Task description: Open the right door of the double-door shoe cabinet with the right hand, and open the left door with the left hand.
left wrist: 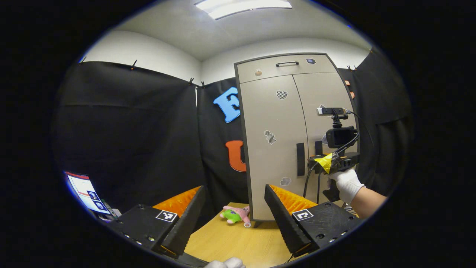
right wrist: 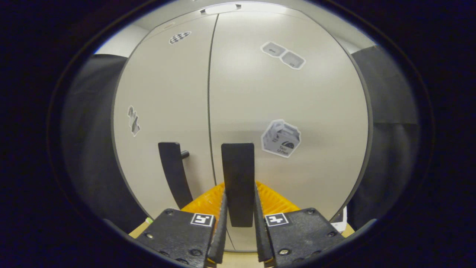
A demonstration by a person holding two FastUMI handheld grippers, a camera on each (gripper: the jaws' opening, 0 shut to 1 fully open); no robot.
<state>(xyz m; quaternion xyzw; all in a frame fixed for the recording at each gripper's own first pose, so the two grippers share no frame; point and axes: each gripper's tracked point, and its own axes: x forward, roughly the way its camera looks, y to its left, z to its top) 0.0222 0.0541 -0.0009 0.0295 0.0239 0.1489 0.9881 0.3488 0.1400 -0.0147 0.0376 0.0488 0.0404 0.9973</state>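
Note:
The beige shoe cabinet (left wrist: 275,111) stands on the table with both doors flush. In the left gripper view my left gripper (left wrist: 235,190) is open, well short of the cabinet and to its left, with nothing between its fingers. The left door's dark vertical handle (left wrist: 300,159) is free. A gloved hand (left wrist: 347,184) holds my right gripper (left wrist: 315,160) against the right door. In the right gripper view my right gripper (right wrist: 240,191) is shut on the right door handle (right wrist: 238,167), both fingers pressing its sides. The left door handle (right wrist: 174,175) stands just beyond the seam.
A pink and green plush toy (left wrist: 236,215) lies on the wooden table (left wrist: 238,242) at the cabinet's left foot. A drawer with a handle (left wrist: 287,64) tops the cabinet. A lit screen (left wrist: 87,191) sits at far left. Black cloth walls surround the booth.

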